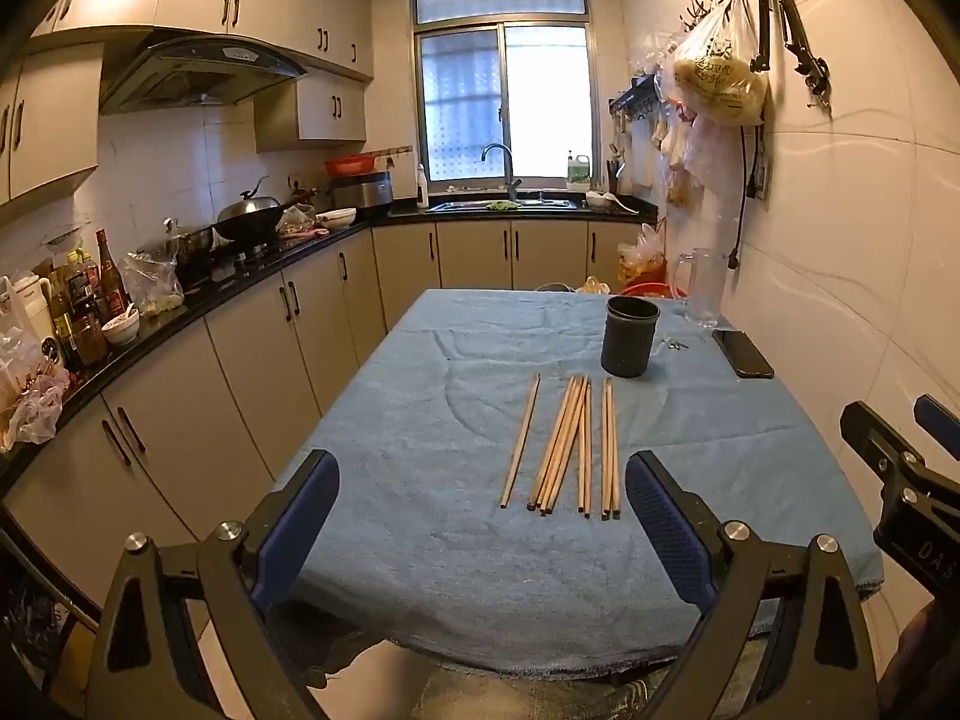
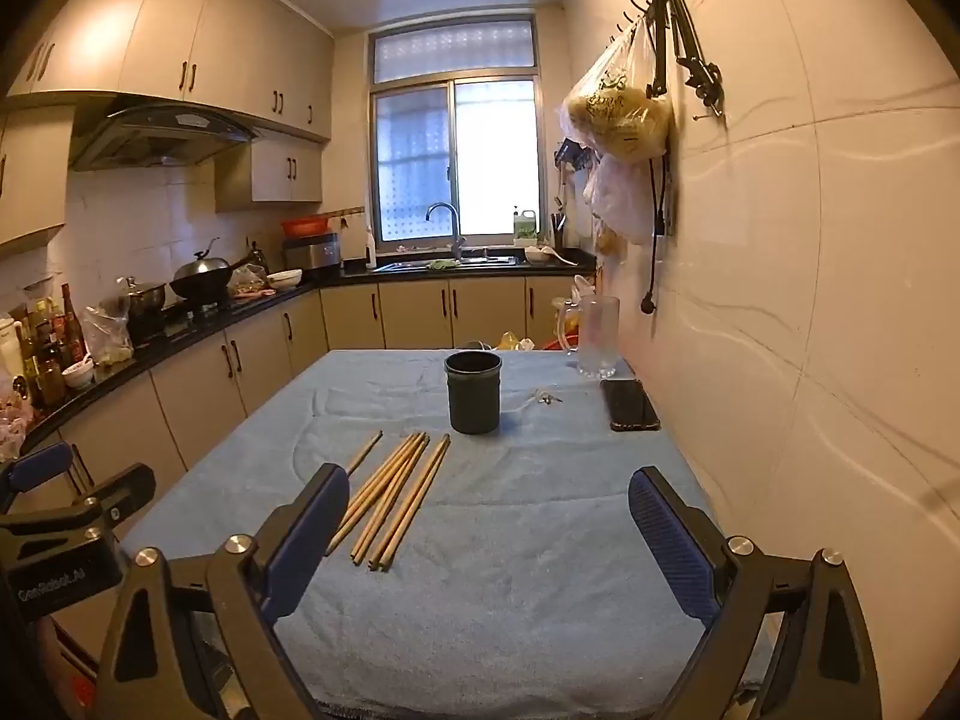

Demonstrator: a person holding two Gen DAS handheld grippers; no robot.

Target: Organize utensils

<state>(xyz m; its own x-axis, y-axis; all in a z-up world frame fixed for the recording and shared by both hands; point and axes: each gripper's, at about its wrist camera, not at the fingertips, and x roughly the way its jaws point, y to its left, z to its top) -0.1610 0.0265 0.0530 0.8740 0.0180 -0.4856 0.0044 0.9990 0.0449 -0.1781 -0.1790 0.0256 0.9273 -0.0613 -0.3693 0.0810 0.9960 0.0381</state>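
Several wooden chopsticks [image 1: 567, 444] lie flat on the blue tablecloth [image 1: 420, 396], pointing away from me; they also show in the right wrist view [image 2: 399, 495]. A black cylindrical holder [image 1: 629, 336] stands upright just beyond them, also seen in the right wrist view [image 2: 473, 391]; it looks empty. My left gripper [image 1: 483, 525] is open and empty, hovering over the table's near edge, short of the chopsticks. My right gripper [image 2: 489, 531] is open and empty, to the right of the chopsticks. Each gripper shows at the edge of the other's view.
A black phone [image 1: 743, 354] and a clear glass pitcher [image 1: 702, 288] sit at the table's far right by the tiled wall [image 2: 810, 300]. Small keys [image 2: 545, 399] lie near the holder. A cluttered kitchen counter [image 1: 180, 300] runs along the left.
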